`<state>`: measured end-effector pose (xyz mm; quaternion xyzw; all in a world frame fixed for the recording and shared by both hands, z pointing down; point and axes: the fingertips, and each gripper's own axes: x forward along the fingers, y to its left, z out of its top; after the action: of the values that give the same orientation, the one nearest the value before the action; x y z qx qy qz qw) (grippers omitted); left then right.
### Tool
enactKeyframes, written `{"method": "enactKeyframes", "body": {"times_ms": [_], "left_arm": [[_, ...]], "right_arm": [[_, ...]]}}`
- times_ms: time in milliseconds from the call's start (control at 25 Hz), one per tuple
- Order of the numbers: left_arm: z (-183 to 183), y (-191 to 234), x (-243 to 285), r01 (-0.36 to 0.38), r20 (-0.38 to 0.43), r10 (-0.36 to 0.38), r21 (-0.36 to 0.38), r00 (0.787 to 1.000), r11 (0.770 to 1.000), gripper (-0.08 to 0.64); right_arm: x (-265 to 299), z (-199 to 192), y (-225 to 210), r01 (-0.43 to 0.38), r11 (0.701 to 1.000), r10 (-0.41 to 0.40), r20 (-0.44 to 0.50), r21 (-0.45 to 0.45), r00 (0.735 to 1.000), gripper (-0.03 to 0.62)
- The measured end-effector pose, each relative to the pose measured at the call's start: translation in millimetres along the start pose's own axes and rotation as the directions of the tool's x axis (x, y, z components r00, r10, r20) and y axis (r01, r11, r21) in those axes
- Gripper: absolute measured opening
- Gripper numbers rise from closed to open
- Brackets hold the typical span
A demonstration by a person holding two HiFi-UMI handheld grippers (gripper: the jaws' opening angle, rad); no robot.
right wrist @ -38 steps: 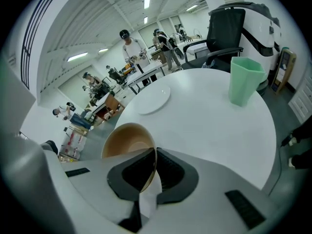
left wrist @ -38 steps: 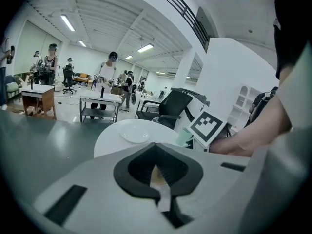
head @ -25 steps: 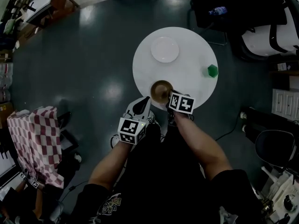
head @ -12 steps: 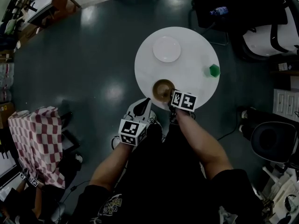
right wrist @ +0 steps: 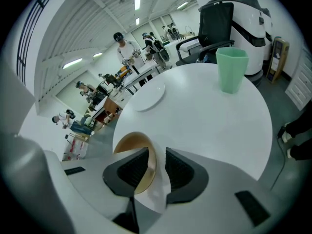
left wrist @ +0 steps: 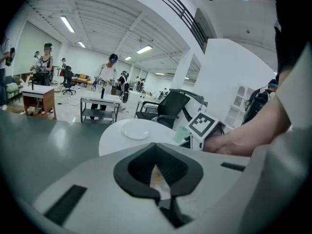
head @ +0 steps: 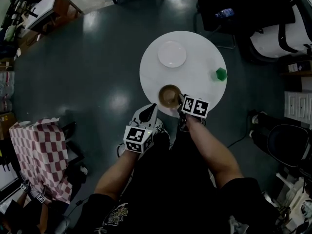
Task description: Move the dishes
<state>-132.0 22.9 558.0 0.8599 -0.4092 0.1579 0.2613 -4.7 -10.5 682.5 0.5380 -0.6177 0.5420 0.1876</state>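
Dishes: neither looks moved yet, by my reading; both sit on the table, so nearly all of the job is left.
Table [head: 197, 84]: round and white, with dark floor all around it.
Plate [head: 171, 54]: white and empty, lying flat toward the far edge, untouched and well apart from both my grippers.
Bowl [head: 169, 95]: brown inside, pale outside, resting at the near edge; I judge it the first dish to go.
Cup [head: 221, 74]: green, upright near the right edge, not a dish I need to handle.
Right gripper [right wrist: 157, 167]: closed on the bowl's near rim, one jaw inside and one against the outer wall; I see no lift off the table yet.
Left gripper [left wrist: 157, 172]: jaws together and holding nothing, held just off the near edge, pointing toward the table.
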Motion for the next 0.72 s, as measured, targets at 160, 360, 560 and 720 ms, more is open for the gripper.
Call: {"method": "enactKeyframes", "body": {"times_ms": [160, 360, 560, 720], "left_arm": [[14.2, -1.8, -8.6, -0.002, 0.034, 0.003, -0.045, 0.999, 0.999, 0.005], [41.7, -11.4, -24.0, 0.028, 0.092, -0.024, -0.043, 0.995, 0.999, 0.005], [63.6, -25.8, -40.6, 0.056, 0.101, -0.055, -0.002, 0.993, 0.998, 0.005], [75.5, -38.6, -54.4, 0.089, 0.108, -0.088, -0.007, 0.990, 0.996, 0.005]], "right_arm": [[-33.4, 17.6, 3.8, -0.079, 0.997, 0.077, 0.100, 0.020, 0.992, 0.103], [-94.4, 37.3, 33.0, -0.251, 0.958, 0.278, 0.223, -0.140, 0.934, 0.028], [-159.2, 41.4, 60.2, -0.282, 0.924, 0.354, 0.304, -0.257, 0.884, 0.025], [-205.4, 43.4, 79.0, -0.270, 0.902, 0.386, 0.353, -0.336, 0.852, 0.025]]}}
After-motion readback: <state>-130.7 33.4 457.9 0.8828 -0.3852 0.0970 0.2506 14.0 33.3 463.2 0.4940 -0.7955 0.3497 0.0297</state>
